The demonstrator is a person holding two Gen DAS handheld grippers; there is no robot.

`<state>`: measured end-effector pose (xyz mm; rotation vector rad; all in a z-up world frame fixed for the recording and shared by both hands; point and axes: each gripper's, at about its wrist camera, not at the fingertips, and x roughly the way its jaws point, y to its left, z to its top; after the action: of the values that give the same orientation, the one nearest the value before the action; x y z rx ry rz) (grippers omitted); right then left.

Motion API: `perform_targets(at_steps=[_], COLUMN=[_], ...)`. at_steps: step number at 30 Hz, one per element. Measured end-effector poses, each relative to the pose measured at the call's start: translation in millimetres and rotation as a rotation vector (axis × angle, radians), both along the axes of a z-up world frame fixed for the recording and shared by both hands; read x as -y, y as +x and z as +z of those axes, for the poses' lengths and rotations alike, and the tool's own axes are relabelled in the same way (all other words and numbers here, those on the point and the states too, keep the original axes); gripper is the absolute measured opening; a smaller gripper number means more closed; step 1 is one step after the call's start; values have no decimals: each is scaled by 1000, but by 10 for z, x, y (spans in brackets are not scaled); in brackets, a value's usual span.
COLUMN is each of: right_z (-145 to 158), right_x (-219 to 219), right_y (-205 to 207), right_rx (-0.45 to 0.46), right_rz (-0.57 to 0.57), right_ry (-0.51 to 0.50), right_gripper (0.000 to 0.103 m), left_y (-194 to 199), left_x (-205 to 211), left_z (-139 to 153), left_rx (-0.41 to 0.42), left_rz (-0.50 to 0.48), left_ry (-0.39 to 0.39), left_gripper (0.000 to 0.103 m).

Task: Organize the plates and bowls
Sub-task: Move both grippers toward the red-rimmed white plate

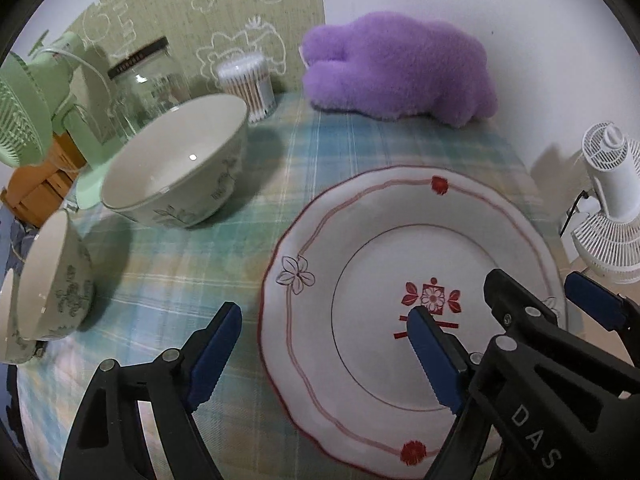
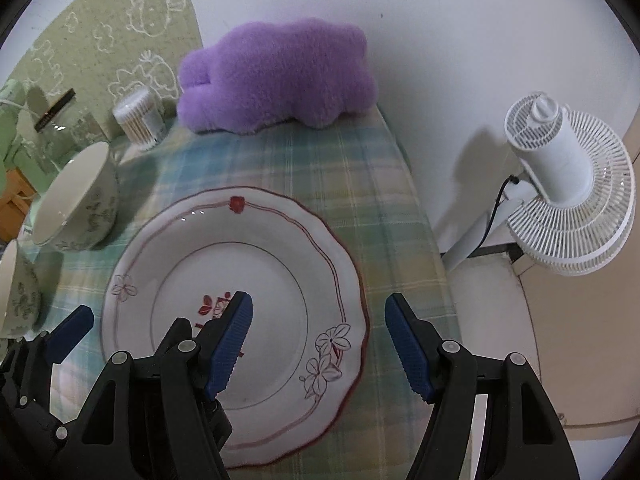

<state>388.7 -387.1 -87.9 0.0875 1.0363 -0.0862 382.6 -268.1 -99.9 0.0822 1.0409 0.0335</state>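
Left wrist view, left gripper (image 1: pixel 326 354) spread wide, nothing held, plate (image 1: pixel 360 240) rim straddled at 6 o'clock, right gripper (image 2: pixel 320 344) likewise spread, empty.

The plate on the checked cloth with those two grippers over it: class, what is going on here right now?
A person holds two black grippers with blue fingers above a white scalloped plate with red trim on a pastel checked tablecloth. The left gripper straddles the plate's left rim and the right gripper its right rim, both open, gripping nothing. Two white floral bowls, a large one and a smaller one, stand apart to the left, not yet stacked.
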Motion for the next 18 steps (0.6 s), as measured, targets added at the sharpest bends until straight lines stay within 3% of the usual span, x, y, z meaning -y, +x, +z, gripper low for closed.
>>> perform_targets(at_steps=[7, 10, 18], right_z=[-132, -127, -41], right_x=[25, 3, -49], right_y=[76, 85, -40], right_rx=[-18, -25, -27], right_rz=[4, 16, 19], right_ry=[17, 41, 41], right_gripper=[72, 63, 63], left_y=[19, 28, -120], left_x=[31, 21, -67], left_z=[-51, -52, 35], left_rx=[-11, -16, -28], left_rz=[-34, -39, -47], left_ry=[-29, -41, -53], left_gripper=[79, 78, 75])
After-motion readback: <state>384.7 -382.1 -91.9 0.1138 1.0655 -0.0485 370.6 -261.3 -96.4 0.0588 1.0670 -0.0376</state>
